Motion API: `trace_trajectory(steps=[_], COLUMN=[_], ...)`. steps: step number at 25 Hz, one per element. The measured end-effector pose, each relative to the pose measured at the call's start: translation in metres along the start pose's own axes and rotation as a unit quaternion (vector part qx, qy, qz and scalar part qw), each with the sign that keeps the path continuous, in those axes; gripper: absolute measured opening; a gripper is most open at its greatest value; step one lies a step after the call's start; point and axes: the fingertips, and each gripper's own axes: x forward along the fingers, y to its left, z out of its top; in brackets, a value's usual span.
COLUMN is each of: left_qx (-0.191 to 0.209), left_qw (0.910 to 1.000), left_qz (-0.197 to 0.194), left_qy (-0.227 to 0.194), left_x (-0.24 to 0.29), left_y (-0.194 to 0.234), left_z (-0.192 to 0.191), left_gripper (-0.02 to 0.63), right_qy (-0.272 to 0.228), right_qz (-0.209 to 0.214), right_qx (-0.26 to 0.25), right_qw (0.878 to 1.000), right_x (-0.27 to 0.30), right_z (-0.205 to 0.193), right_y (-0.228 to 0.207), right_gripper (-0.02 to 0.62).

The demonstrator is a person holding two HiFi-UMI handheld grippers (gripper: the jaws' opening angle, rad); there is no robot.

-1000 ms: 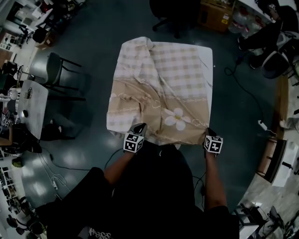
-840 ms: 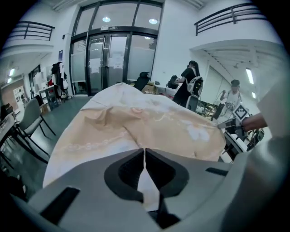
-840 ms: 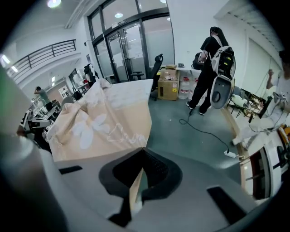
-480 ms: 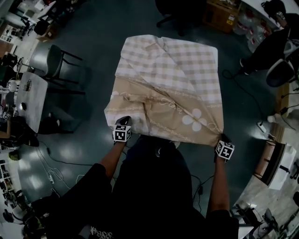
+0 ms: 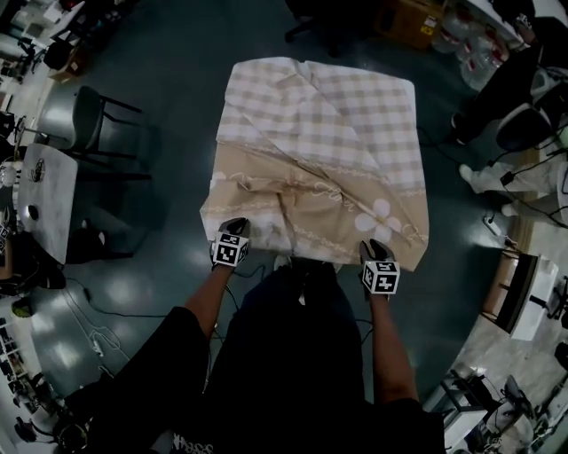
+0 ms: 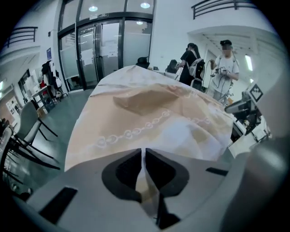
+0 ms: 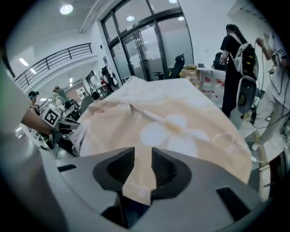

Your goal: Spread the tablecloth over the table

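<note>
A beige and white checked tablecloth (image 5: 319,151) with a flower print covers the table, still creased across the middle. My left gripper (image 5: 234,232) is at the near left edge, shut on a pinch of the cloth hem (image 6: 149,113); the jaws (image 6: 144,152) meet with fabric between them. My right gripper (image 5: 376,251) is at the near edge, left of the right corner. Its jaws (image 7: 143,152) have just been opening and stand apart, with a strip of the cloth (image 7: 172,122) lying loose between them.
A green chair (image 5: 84,124) and a small white table (image 5: 49,191) stand to the left. A person (image 5: 515,80) and office chairs are at the right, a cardboard box (image 5: 408,18) beyond the table. Cables lie on the dark floor. Two people (image 6: 224,68) stand behind.
The near edge was pulled wider and the flower shifted right. My right gripper swung out to the right corner, then came back left with its jaws parted. My left gripper moved left and holds on.
</note>
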Motion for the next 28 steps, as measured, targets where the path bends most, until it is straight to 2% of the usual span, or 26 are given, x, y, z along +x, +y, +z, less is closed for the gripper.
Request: trace_trajectory(steps=[2, 4, 6, 10, 12, 15, 17, 19, 23, 28], left_qx=[0.0, 0.002, 0.01, -0.004, -0.007, 0.032, 0.072, 0.09, 0.049, 0.02], left_qw=[0.9999, 0.9999, 0.9998, 0.9999, 0.9995, 0.9994, 0.9969, 0.9952, 0.9968, 0.9983], left_qz=[-0.009, -0.011, -0.012, 0.002, 0.007, -0.01, -0.023, -0.039, -0.062, -0.055], left_qy=[-0.007, -0.009, -0.01, 0.016, 0.03, 0.003, -0.019, -0.011, -0.006, 0.007], left_x=[-0.002, -0.008, -0.016, -0.039, -0.048, -0.05, -0.037, -0.019, -0.017, -0.04], left_y=[-0.006, -0.005, -0.002, 0.006, 0.009, 0.005, 0.0, -0.003, 0.002, 0.017], left_z=[-0.004, -0.021, -0.045, -0.086, -0.1, -0.081, -0.056, -0.045, -0.054, -0.088], left_gripper=[0.023, 0.023, 0.023, 0.023, 0.021, 0.021, 0.021, 0.021, 0.021, 0.021], right_qy=[0.038, 0.049, 0.052, 0.065, 0.056, 0.006, 0.016, 0.047, 0.06, 0.086], right_qz=[-0.02, -0.055, -0.077, -0.089, -0.082, -0.067, -0.05, -0.044, -0.052, -0.028], right_qx=[-0.003, -0.009, -0.002, -0.001, -0.009, -0.05, -0.069, -0.07, -0.072, -0.071], right_qw=[0.999, 0.997, 0.996, 0.994, 0.995, 0.996, 0.996, 0.995, 0.994, 0.993], right_x=[0.014, 0.011, 0.001, -0.015, -0.018, -0.009, 0.012, 0.032, 0.032, 0.025], right_z=[-0.025, -0.049, -0.072, -0.09, -0.08, -0.039, -0.027, -0.034, -0.048, -0.06], right_y=[0.0, -0.006, -0.009, -0.011, -0.004, 0.017, 0.03, 0.034, 0.035, 0.051], right_gripper=[0.129, 0.064, 0.058, 0.057, 0.061, 0.075, 0.149, 0.17, 0.14, 0.13])
